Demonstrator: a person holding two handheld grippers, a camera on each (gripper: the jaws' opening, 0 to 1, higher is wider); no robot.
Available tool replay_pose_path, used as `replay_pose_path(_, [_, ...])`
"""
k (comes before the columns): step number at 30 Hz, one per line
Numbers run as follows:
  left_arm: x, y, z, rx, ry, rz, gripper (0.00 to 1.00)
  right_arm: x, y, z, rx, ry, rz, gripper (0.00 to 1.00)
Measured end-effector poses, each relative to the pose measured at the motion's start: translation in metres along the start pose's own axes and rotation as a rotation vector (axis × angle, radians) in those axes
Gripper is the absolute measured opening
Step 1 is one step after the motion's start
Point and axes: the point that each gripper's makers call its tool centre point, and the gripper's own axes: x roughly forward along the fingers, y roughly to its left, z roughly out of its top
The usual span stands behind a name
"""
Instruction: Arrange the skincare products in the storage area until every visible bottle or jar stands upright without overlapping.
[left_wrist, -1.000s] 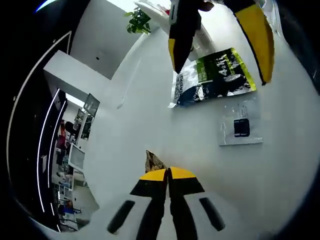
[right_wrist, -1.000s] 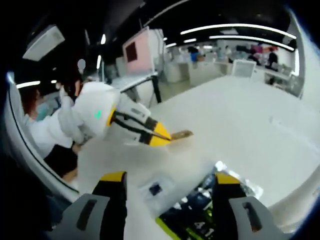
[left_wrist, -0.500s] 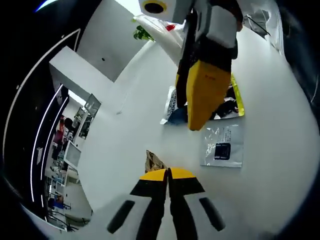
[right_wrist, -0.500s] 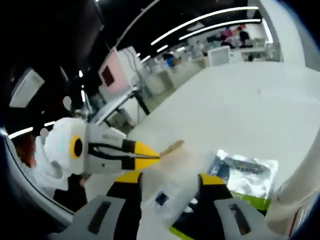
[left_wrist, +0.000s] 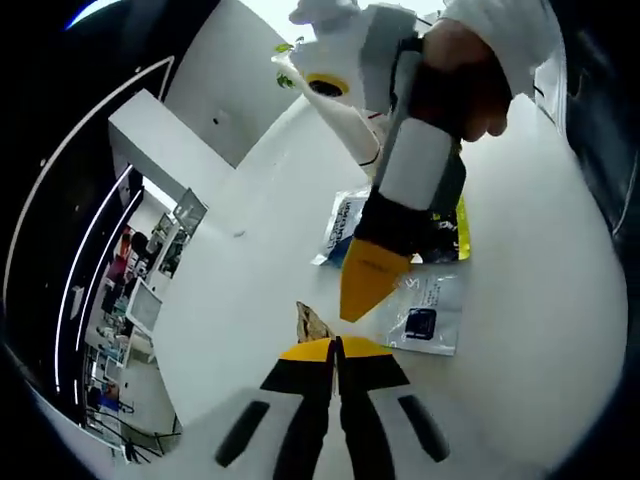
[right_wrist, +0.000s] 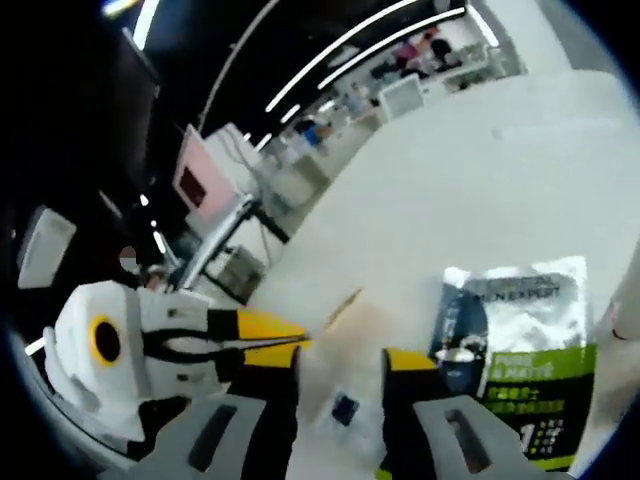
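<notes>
Left tongs clamped on a thin brown sachet; right tongs apart. Clear packet at 3 o'clock looks light, floppy, prob slippery; best pinched by an edge.

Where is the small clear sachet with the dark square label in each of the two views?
Left gripper view: the small clear sachet with the dark square label lies flat on the white table, right of centre.
Right gripper view: it lies low at centre, between this hand-held gripper's jaws, blurred.
Shared landmark: the green, silver and black pouch, lying next to the sachet.
</notes>
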Motion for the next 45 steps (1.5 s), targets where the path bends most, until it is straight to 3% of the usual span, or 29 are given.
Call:
replay_pose_path(7, [-0.002,-0.010,0.009,-0.012,-0.019,-0.004,0.07,0.004,-0.003,-0.001,0.015,0.003,-0.013,0.25])
replay_pose_path(11, [-0.004,-0.014,0.014,-0.026,-0.034,-0.006,0.07,0.006,-0.006,-0.003,0.071,0.001,-0.009,0.21])
replay_pose_path(20, [-0.007,-0.022,0.021,-0.031,-0.065,-0.025,0.07,0.006,-0.006,-0.005,0.081,0.006,-0.005,0.16])
replay_pose_path(24, [-0.008,-0.027,0.019,-0.027,-0.061,-0.032,0.07,0.006,-0.004,-0.006,0.070,0.016,-0.002,0.05])
replay_pose_path(30, [-0.009,-0.030,0.019,-0.005,-0.065,-0.036,0.07,0.009,0.000,-0.008,0.097,0.027,0.013,0.01])
replay_pose_path(45, [-0.011,-0.026,0.010,0.031,-0.051,-0.020,0.11,-0.002,0.005,0.015,0.125,-0.051,0.040,0.00])
